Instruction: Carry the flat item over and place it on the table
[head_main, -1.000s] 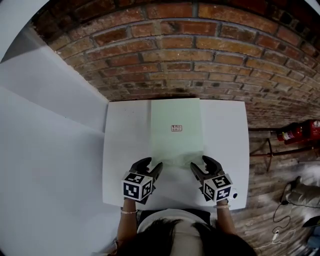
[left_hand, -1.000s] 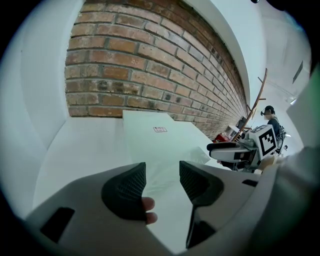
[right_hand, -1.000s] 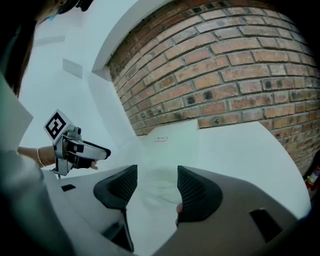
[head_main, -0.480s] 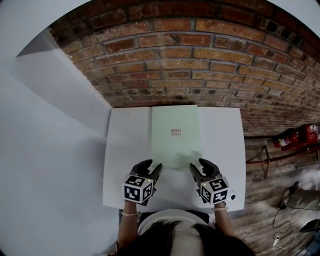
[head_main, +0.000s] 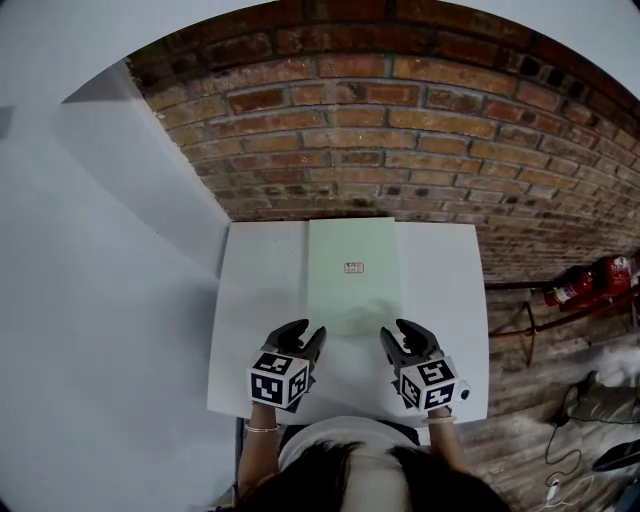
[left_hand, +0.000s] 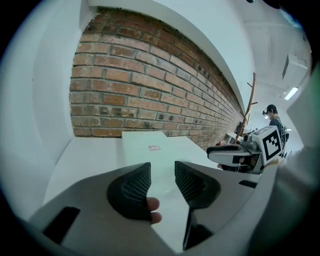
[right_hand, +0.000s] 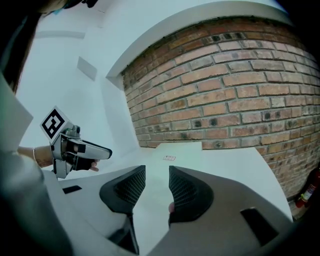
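The flat sheet (head_main: 352, 270) is pale green, with a small white label (head_main: 353, 267) bearing reddish print at its middle. The table (head_main: 260, 300) under it is plain white. At 12 o'clock the brick wall (head_main: 400, 130) is red-brown with grey mortar lines. At 3 o'clock a fire extinguisher (head_main: 590, 283) is red, over a brown plank floor (head_main: 530, 400). The left gripper (head_main: 303, 332) and right gripper (head_main: 396, 332) have black jaws with cross-hatched pads, closing with nothing between them. Their cubes are white with black square markers.

A white table (head_main: 255, 300) stands against a brick wall (head_main: 400, 130); wooden floor (head_main: 520, 420) at right.
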